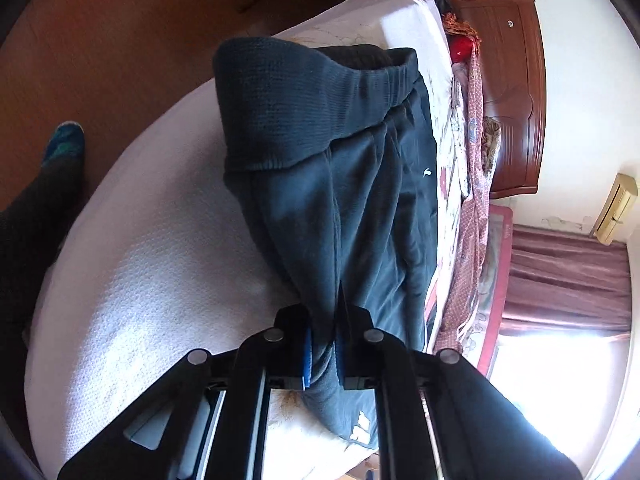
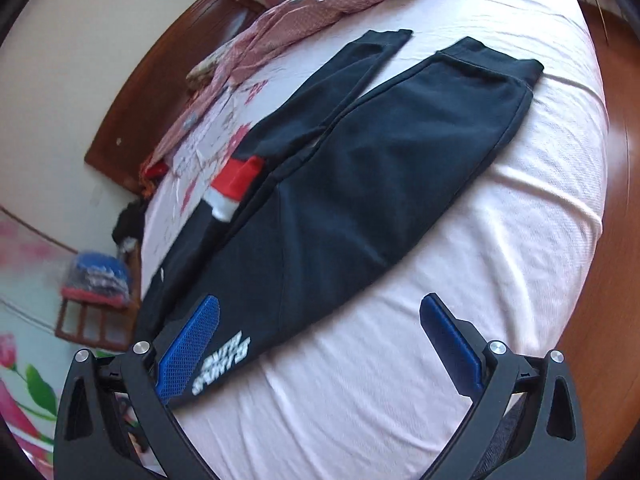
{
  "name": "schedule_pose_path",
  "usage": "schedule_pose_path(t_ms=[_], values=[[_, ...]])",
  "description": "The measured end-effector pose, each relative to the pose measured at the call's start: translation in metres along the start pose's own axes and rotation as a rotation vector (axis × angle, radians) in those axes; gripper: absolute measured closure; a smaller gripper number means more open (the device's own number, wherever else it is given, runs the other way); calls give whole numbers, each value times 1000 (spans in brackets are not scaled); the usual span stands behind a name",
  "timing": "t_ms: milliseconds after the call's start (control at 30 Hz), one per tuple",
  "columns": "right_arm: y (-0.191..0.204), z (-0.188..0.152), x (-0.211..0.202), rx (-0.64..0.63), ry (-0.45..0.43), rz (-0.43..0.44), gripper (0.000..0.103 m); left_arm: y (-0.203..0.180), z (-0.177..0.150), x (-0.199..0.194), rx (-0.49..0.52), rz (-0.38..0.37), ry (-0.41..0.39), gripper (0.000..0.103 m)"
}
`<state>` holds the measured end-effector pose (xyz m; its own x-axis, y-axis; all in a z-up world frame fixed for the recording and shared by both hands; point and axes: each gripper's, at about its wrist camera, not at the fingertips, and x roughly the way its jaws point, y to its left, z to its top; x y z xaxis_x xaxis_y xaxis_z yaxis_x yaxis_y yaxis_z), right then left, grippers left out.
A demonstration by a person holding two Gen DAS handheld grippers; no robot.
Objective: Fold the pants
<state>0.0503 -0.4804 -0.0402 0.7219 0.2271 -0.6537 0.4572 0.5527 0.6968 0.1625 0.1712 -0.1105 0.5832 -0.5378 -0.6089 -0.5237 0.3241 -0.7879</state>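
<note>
Pants (image 2: 360, 168) lie flat on the bed (image 2: 460, 320), legs unfolded (folding barely begun); left gripper (image 1: 323, 344) pinches their fabric, right gripper (image 2: 320, 344) gapes empty.

Pants (image 2: 360, 168) on bed (image 2: 460, 320); blanket (image 2: 280, 28) behind, by headboard (image 2: 160, 80).

Upside-down "SPORTS" lettering on pants (image 2: 360, 184)

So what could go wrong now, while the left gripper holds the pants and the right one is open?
1. The left gripper pinches only a narrow bunch of the pants, so the fabric may slip out when pulled.
2. The right gripper is open and holds nothing, so a one-sided pull could drag the legs crooked.
3. The pants lie near the bed edge and might slide off.
</note>
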Motion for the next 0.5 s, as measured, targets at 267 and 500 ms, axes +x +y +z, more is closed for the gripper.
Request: schedule_pose_path(t_ms=[267,500], values=[[-41,27,26,241,-31,55,3,1,-2,3,4,6,-2,95],[-41,35,37,216,-84,32,4,1,-1,5,13,17,6,95]])
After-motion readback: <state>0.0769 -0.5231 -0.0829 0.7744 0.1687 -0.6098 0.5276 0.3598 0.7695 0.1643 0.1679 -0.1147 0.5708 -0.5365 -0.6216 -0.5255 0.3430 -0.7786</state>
